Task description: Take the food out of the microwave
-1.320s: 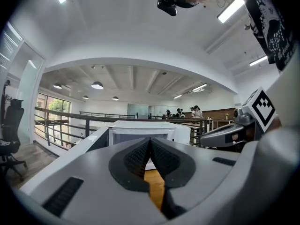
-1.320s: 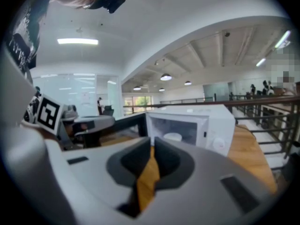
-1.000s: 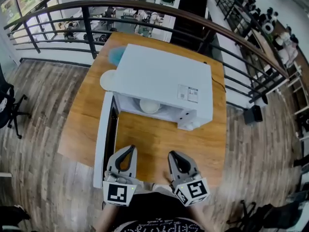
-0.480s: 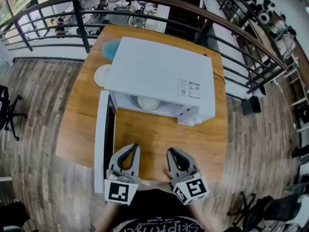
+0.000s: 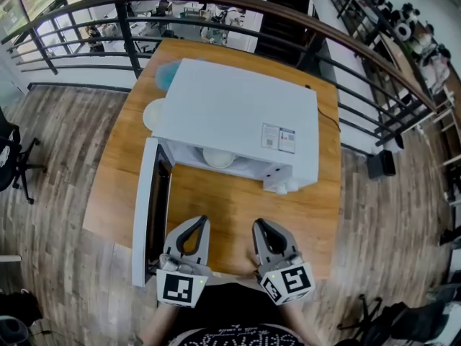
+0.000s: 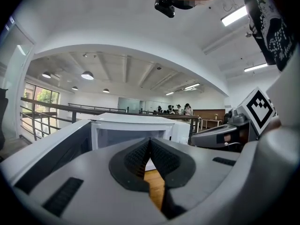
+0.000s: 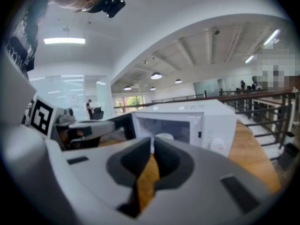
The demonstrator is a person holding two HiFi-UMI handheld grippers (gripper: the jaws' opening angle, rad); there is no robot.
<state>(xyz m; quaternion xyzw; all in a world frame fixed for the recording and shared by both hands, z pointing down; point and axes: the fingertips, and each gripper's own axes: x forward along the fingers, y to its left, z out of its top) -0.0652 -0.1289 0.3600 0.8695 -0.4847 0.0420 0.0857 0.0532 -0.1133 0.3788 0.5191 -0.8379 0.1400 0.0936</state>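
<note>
Open microwave (image 5: 238, 117), bowl (image 5: 218, 157) not out yet
The door (image 5: 144, 215) is swung wide on the left of the desk (image 5: 238, 207); the left gripper (image 5: 199, 221) hovers just beside it at the near edge, fingers clenched on nothing. The white bowl of food sits inside the microwave, well apart from both grippers. The right gripper (image 5: 258, 224) hovers alongside, fingers clenched too, empty.

Bright even daylight, strong fisheye distortion
</note>
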